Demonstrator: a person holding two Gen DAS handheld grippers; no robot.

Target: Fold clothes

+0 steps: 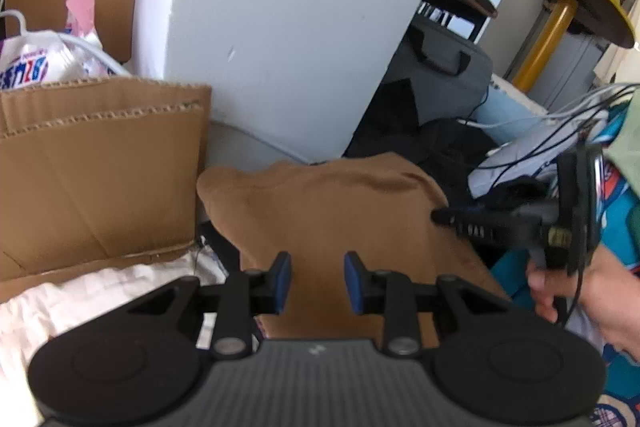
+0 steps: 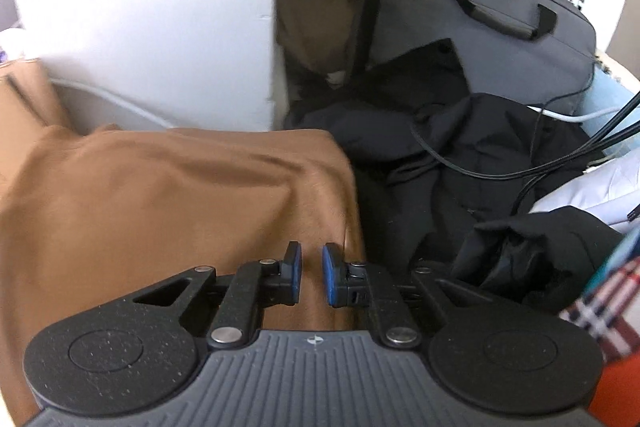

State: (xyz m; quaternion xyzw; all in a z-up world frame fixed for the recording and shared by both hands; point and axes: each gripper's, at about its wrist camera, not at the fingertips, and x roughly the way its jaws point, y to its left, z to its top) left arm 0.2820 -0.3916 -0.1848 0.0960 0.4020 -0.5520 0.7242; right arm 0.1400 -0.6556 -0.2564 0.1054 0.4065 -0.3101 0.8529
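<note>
A: Location of the brown, soft cotton garment [image 1: 336, 211]?

B: Draped in a mound just in front of the tall white panel [image 1: 288, 19], right of the flattened brown cardboard box [image 1: 100, 163], left of the heap of black clothing [image 2: 460, 155]. Seen from the right wrist, spread wide, long axis running left to right, with the right edge dropping away beside the black heap.

A: Left gripper [image 1: 317, 283]?

B: Hanging over the near part of the brown garment, blue pads parted with a clear gap, bare cloth showing between them, nothing pinched. Pointed down and forward onto the middle of the mound.

A: Right gripper [image 2: 311, 275]?

B: Narrower, blue pads close but not meeting, a slit of brown cloth visible behind; no fold caught between them as far as can be seen. Sits at the garment's right-hand edge, nearest the drop beside the black heap. From the left wrist view, seen side-on at the mound's right flank, held by a hand [image 1: 576, 291]; tips touching or just short of the cloth, cannot tell.

A: Deciding relation for the coming move?

B: Probably the right edge: directly under the right gripper, so nearer that hand; left gripper better placed for the middle or left portion.
</note>
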